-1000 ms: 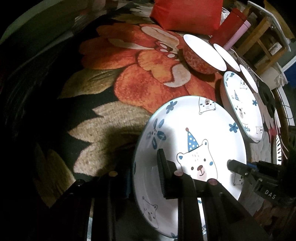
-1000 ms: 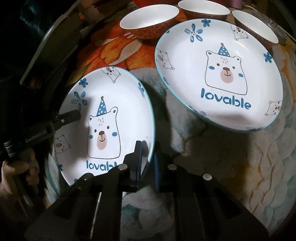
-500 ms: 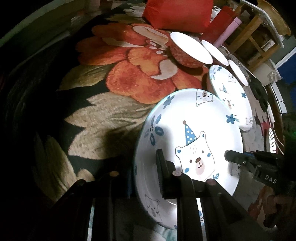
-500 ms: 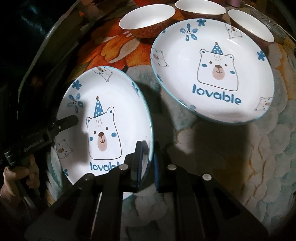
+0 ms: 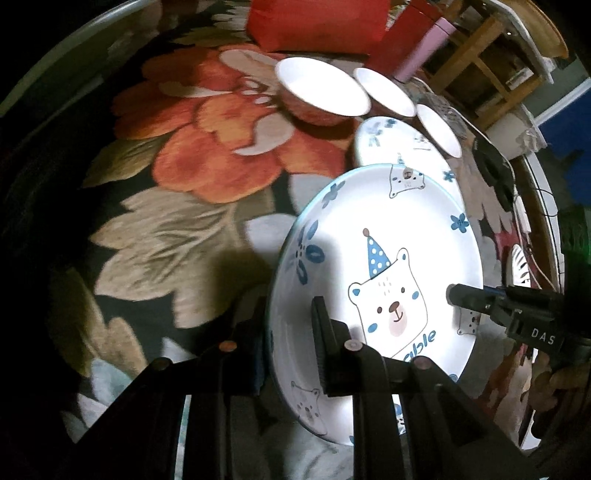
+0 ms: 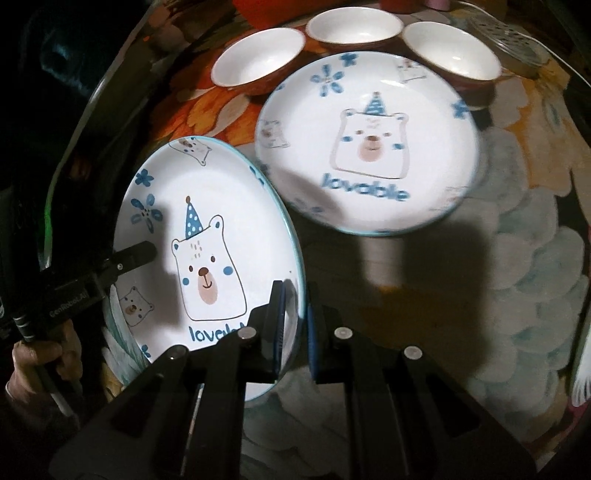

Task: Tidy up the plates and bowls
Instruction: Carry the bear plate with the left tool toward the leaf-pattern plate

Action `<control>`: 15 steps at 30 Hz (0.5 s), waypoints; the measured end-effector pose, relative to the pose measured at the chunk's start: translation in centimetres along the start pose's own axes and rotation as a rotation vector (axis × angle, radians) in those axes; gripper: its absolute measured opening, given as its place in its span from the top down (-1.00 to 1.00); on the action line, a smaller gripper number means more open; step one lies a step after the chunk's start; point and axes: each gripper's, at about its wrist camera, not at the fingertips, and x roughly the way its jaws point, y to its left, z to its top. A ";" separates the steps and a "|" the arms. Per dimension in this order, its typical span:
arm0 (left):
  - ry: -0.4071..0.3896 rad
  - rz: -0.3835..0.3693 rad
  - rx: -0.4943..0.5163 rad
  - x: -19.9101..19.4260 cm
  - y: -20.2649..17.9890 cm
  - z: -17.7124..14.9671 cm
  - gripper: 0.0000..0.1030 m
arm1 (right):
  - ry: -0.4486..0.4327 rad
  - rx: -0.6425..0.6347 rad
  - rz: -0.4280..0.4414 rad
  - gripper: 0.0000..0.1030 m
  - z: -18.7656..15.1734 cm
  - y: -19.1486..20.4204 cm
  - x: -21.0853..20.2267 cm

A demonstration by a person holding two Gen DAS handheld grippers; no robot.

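Observation:
A white bear plate (image 5: 384, 266) marked "lovable" is held off the floral tablecloth by both grippers. My left gripper (image 5: 290, 325) is shut on its left rim. My right gripper (image 6: 295, 317) is shut on its right rim; the plate also shows in the right wrist view (image 6: 207, 240). A second bear plate (image 6: 369, 144) lies flat on the cloth beyond it, partly hidden behind the held plate in the left wrist view (image 5: 384, 144). Three white-lined red bowls (image 6: 258, 59) (image 6: 354, 27) (image 6: 450, 51) stand in a row behind that plate.
A red bag (image 5: 317, 22) and a pink bottle (image 5: 424, 48) stand at the back of the table. A wooden shelf (image 5: 491, 62) and cables (image 5: 532, 236) lie off the table's right edge. A metal strainer (image 6: 513, 40) sits at the far right.
The held plate has been lifted and carried toward the flat plate; its far edge now overlaps that plate in the left wrist view. Both grippers stay shut on it.

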 end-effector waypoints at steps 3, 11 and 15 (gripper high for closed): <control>0.008 -0.022 0.011 0.2 -1.9 0.4 0.59 | 0.012 -0.007 -0.017 0.78 0.3 -1.4 -1.4; 0.007 -0.077 0.066 0.3 -8.9 2.1 0.59 | 0.021 -0.032 -0.076 0.78 1.2 -5.5 -6.3; 0.012 -0.099 0.103 0.5 -12.5 3.0 0.59 | 0.004 -0.011 -0.095 0.78 1.0 -8.3 -8.9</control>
